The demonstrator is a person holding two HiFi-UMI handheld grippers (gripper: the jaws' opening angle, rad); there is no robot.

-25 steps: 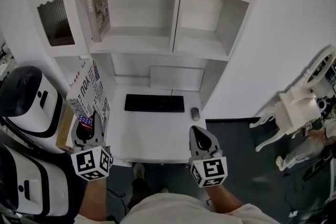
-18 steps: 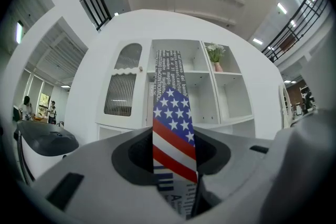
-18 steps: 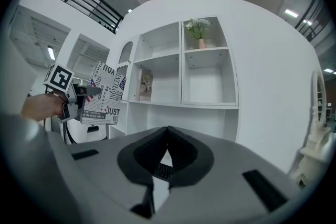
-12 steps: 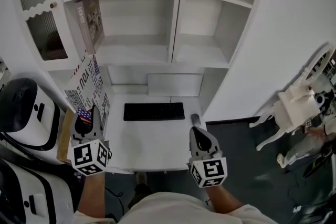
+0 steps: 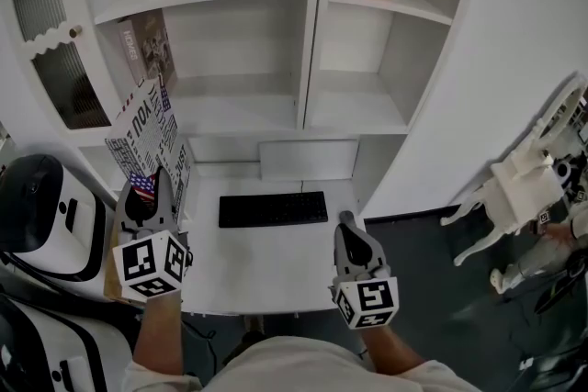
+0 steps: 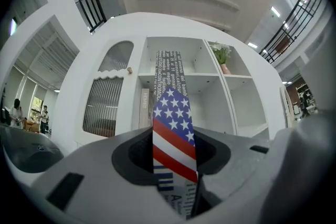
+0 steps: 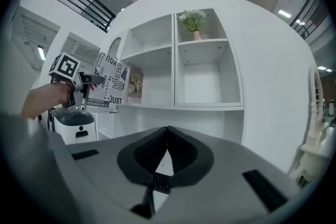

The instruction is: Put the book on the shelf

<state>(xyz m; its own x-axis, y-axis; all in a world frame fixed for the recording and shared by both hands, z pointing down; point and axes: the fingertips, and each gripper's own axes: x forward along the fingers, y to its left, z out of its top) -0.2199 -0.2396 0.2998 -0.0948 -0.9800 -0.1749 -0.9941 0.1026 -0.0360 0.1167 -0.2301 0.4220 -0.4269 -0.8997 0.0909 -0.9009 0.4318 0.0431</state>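
The left tongs (image 6: pixel 173 165) are clamped on the lower edge of the book (image 6: pixel 170 113), pads pressing its two covers, so the jaws stand only as far apart as the book is thick. The book rises upright from them. Compared with a second ago, tongs and book have lifted and come forward: the book's top edge now overlaps the open shelf (image 5: pixel 239 115) just ahead and above, where it earlier hung lower, beside the bench (image 5: pixel 266 262). I judge this the approach, with the placing not yet begun.

The right tongs (image 7: pixel 167 134) are closed, tips meeting on nothing. They are held level to the right of the left tongs, with the keyboard (image 5: pixel 273 208) just ahead of them.

The book's cover is black-on-white type with a stars-and-stripes patch near the grip. "YOU" and "JUST" can be read on it. Ahead of the left tongs, a second book (image 6: pixel 144 107) stands on the shelf, its spine seemingly reading "HOMES".
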